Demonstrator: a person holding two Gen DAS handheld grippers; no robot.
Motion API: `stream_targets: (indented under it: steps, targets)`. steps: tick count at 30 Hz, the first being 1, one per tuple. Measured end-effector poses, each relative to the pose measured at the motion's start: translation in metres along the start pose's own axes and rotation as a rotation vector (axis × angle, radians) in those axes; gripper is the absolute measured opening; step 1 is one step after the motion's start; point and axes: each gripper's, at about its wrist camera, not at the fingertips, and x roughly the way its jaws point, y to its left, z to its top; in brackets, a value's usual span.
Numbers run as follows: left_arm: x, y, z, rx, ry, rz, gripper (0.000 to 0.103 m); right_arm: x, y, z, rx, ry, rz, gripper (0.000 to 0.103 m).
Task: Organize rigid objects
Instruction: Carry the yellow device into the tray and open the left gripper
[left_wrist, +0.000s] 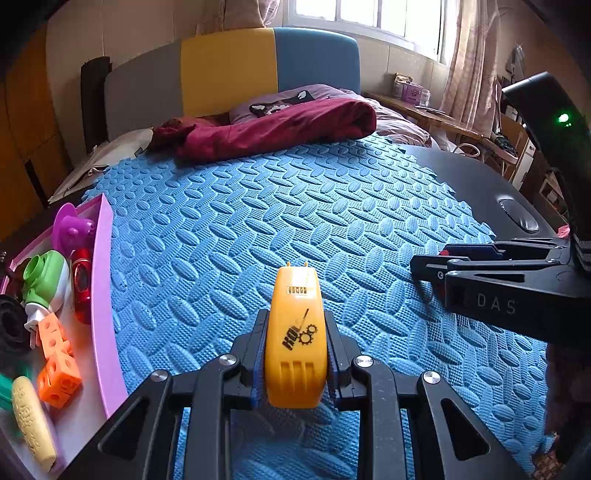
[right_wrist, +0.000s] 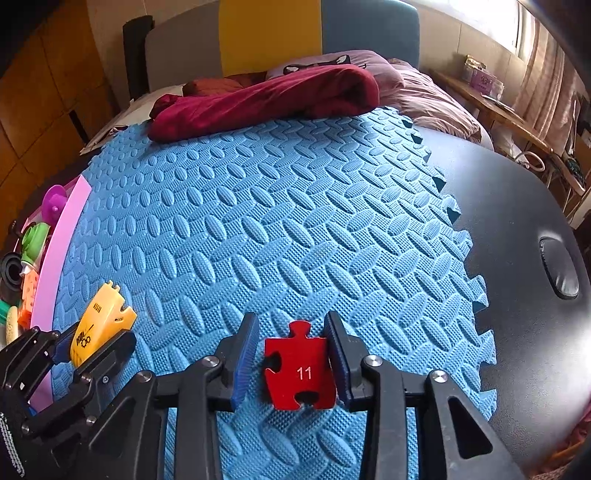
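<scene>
My left gripper (left_wrist: 295, 323) is shut on a yellow plastic toy part (left_wrist: 295, 354) with a black gear logo, held just above the blue foam mat (left_wrist: 295, 206). The right wrist view shows the same part (right_wrist: 99, 325) in the left gripper (right_wrist: 98, 345) at the lower left. A red puzzle piece (right_wrist: 301, 369) marked 11 lies on the mat between the pads of my right gripper (right_wrist: 291, 332). There is a clear gap between its left pad and the piece, and the right pad sits at the piece's edge. The right gripper (left_wrist: 428, 267) appears side-on at the right of the left wrist view.
A pink tray (left_wrist: 105, 295) at the mat's left edge holds several toys: purple, green, red, orange cubes. A maroon cloth (left_wrist: 280, 129) lies at the mat's far end. The black table (right_wrist: 517, 229) shows to the right of the mat, with an oval inset (right_wrist: 559, 267).
</scene>
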Motion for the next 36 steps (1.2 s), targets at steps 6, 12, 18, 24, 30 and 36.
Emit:
stream_targets:
  steps: [6, 12, 18, 24, 30, 36]
  targets:
    - [0.0, 0.0, 0.0, 0.002, -0.002, 0.003, 0.027, 0.001, 0.003, 0.0, -0.047, -0.016, -0.024, 0.036]
    - [0.0, 0.0, 0.0, 0.001, 0.002, 0.001, 0.026, 0.003, 0.001, 0.002, -0.049, -0.028, -0.025, 0.036]
    - [-0.012, -0.001, 0.0, 0.001, -0.025, 0.005, 0.026, 0.003, 0.001, 0.002, -0.054, -0.041, -0.022, 0.036]
    - [-0.038, -0.008, 0.001, 0.019, -0.062, -0.012, 0.026, 0.003, 0.002, 0.001, -0.06, -0.051, -0.024, 0.036]
    - [-0.061, -0.002, 0.002, 0.003, -0.083, -0.006, 0.026, 0.001, 0.004, -0.001, -0.078, -0.062, -0.034, 0.036]
    - [-0.082, 0.008, 0.001, -0.015, -0.108, 0.014, 0.026, 0.002, 0.004, -0.001, -0.075, -0.057, -0.032, 0.036]
